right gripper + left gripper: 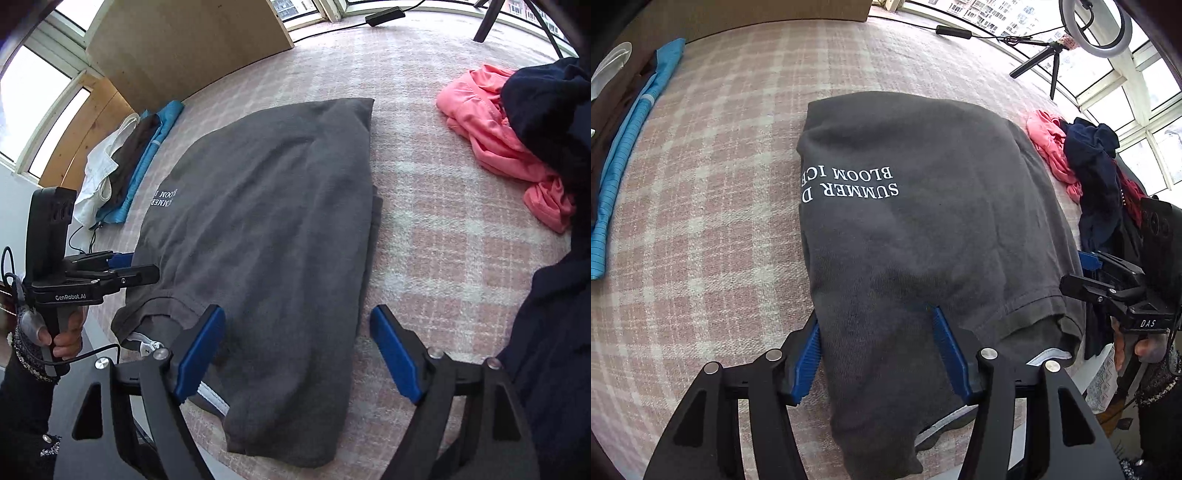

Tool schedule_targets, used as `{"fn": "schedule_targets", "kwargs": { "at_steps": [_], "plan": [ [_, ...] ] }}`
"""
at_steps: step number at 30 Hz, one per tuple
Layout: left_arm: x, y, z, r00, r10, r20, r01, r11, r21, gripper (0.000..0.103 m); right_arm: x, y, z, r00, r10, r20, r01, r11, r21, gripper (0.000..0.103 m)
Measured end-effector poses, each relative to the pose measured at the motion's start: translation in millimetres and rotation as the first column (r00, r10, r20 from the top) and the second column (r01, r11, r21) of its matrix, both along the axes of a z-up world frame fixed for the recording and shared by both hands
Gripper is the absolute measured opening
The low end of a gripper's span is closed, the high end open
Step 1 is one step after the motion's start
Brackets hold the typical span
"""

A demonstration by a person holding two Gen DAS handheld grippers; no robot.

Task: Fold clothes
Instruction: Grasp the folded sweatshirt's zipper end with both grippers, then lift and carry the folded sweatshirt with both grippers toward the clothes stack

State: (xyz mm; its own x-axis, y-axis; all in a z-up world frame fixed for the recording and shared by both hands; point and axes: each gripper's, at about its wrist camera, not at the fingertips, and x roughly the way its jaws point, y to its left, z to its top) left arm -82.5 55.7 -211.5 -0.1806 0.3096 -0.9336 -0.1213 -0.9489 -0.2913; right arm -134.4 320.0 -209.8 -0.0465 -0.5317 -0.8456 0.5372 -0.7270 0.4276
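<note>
On the pink plaid bed cover (720, 184) a folded grey T-shirt (923, 221) is lying flat | left gripper (875, 343) is straddling its near fold, jaws part open, whether the pads are pressing I cannot tell | right gripper (297, 347) is hovering wide over its near right edge, gripping nothing | pink garment (491, 136) is lying well apart

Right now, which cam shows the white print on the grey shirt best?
Left wrist view: the white print on the grey shirt sits near centre, large and legible, though upside down and cut at the fold. Right wrist view shows the print only small, skewed and partly hidden by the shirt's edge.
</note>
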Motion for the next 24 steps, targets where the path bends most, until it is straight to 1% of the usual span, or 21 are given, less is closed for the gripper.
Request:
{"fn": "schedule_targets", "kwargs": {
  "at_steps": [1, 2, 3, 5, 6, 8, 9, 10, 14, 15, 16, 18, 21, 24],
  "plan": [
    [1, 3, 0, 1.0, -0.006, -0.006, 0.006, 1.0, -0.012, 0.054, 2, -3, 0, 1.0, 0.019, -0.011, -0.019, 1.0, 0.004, 0.075],
    [1, 5, 0, 1.0, -0.01, -0.011, 0.01, 1.0, -0.026, 0.052, 4, -6, 0, 0.999, 0.034, -0.027, -0.033, 0.999, 0.012, 0.075],
    [2, 7, 1, 1.0, -0.015, -0.016, 0.014, 0.999, -0.04, 0.049, 6, -9, 0, 0.998, 0.048, -0.047, -0.047, 0.999, 0.019, 0.07],
    [3, 11, 1, 1.0, -0.017, -0.025, 0.015, 0.998, -0.058, 0.043, 9, -13, 0, 0.995, 0.071, -0.072, -0.069, 0.997, 0.029, 0.065],
    [3, 13, 1, 0.999, -0.017, -0.033, 0.014, 0.998, -0.066, 0.042, 10, -13, 0, 0.994, 0.072, -0.077, -0.07, 0.997, 0.028, 0.061],
    [3, 16, 1, 0.999, -0.012, -0.048, 0.009, 0.997, -0.075, 0.031, 8, -11, -1, 0.994, 0.072, -0.081, -0.07, 0.997, 0.027, 0.053],
    [3, 17, 1, 0.998, -0.008, -0.055, 0.004, 0.997, -0.075, 0.024, 6, -10, -1, 0.994, 0.075, -0.081, -0.073, 0.997, 0.029, 0.047],
    [4, 18, 1, 0.998, -0.004, -0.062, -0.001, 0.997, -0.075, 0.023, 5, -9, -2, 0.993, 0.081, -0.081, -0.078, 0.996, 0.03, 0.04],
    [5, 22, 2, 0.996, 0.006, -0.085, -0.014, 0.996, -0.088, 0.019, 1, -9, -2, 0.99, 0.123, -0.07, -0.121, 0.992, 0.033, 0.031],
    [5, 22, 2, 0.996, 0.005, -0.087, -0.013, 0.996, -0.089, 0.018, 0, -9, -2, 0.99, 0.13, -0.062, -0.128, 0.991, 0.027, 0.023],
    [4, 21, 2, 0.996, 0.009, -0.086, -0.016, 0.996, -0.084, 0.018, -1, -11, -3, 0.99, 0.131, -0.05, -0.13, 0.991, 0.015, 0.017],
    [3, 18, 2, 0.996, 0.022, -0.081, -0.027, 0.998, -0.064, 0.016, -3, -14, -3, 0.99, 0.137, -0.037, -0.137, 0.991, 0.008, 0.017],
    [4, 12, 2, 0.995, 0.06, -0.074, -0.062, 0.998, -0.02, 0.014, -6, -10, -5, 0.992, 0.122, -0.003, -0.122, 0.992, -0.031, 0.016],
    [6, 14, 7, 0.994, 0.068, -0.089, -0.069, 0.998, -0.01, 0.013, -10, 2, -2, 0.995, 0.087, 0.051, -0.081, 0.99, -0.112, 0.014]
  ]
}}
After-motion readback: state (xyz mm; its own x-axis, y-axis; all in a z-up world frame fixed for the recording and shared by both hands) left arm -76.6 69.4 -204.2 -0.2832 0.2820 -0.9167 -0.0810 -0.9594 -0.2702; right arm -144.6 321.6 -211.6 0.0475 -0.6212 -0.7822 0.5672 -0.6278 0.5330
